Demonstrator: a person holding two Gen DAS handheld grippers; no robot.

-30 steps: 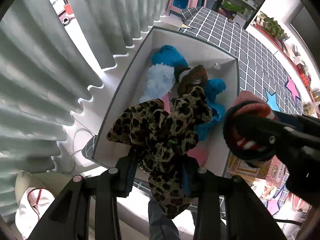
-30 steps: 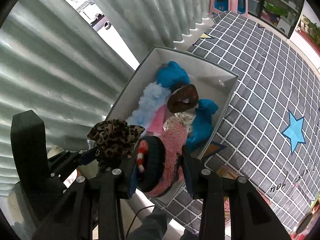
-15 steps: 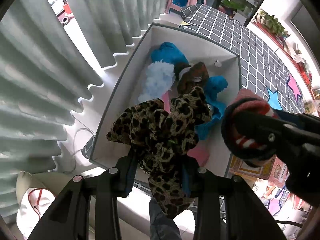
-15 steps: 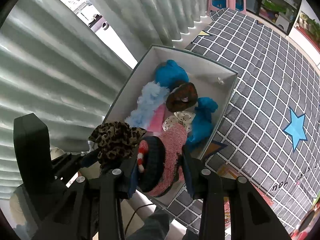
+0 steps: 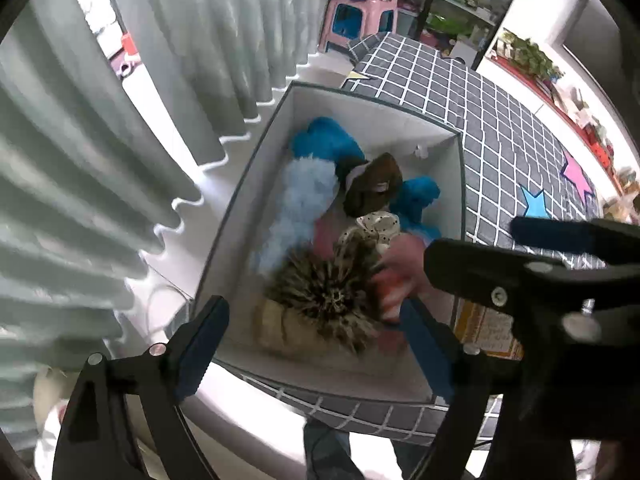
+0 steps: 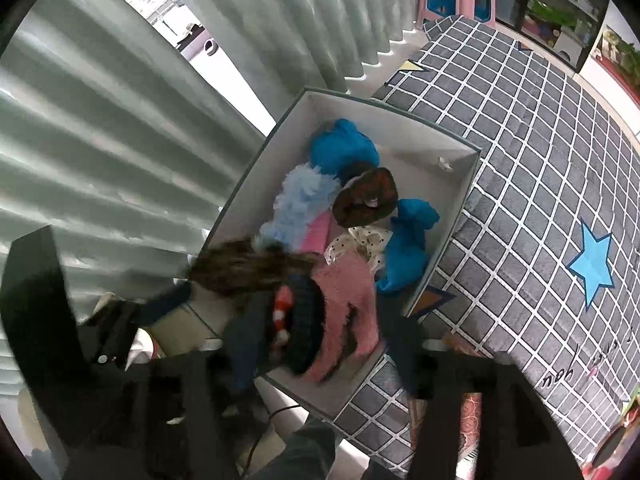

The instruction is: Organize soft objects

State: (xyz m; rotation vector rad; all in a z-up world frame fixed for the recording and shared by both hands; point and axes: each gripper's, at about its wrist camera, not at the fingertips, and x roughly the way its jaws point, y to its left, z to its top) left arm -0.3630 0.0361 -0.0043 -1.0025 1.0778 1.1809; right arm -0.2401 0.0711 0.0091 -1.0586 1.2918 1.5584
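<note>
A white box with a grey rim [image 5: 256, 168] [image 6: 460, 204] lies below both grippers. It holds blue plush pieces [image 5: 324, 144], a pale blue fluffy piece [image 5: 304, 196], a brown item [image 5: 374, 190] and a dotted white cloth [image 6: 360, 240]. My left gripper [image 5: 316, 344] points down with its jaws opening. The leopard-print cloth [image 5: 320, 292] [image 6: 248, 264] is blurred below and between them, loose over the box's near end. My right gripper [image 6: 328, 344] [image 5: 520, 280] is also opening. The pink knit piece with a dark cuff [image 6: 344, 292] sits between its pads, no longer pressed.
Pale green curtains [image 5: 100, 160] hang left of the box. A grey grid rug with blue and pink stars [image 6: 540, 160] spreads to the right. A pink stool [image 5: 360, 20] and shelves stand at the far end. A person's trouser leg [image 5: 324, 452] shows at the bottom.
Both grippers have opened wide. The leopard cloth has dropped out of the left jaws toward the box, and the pink knit piece has come loose from the right pads.
</note>
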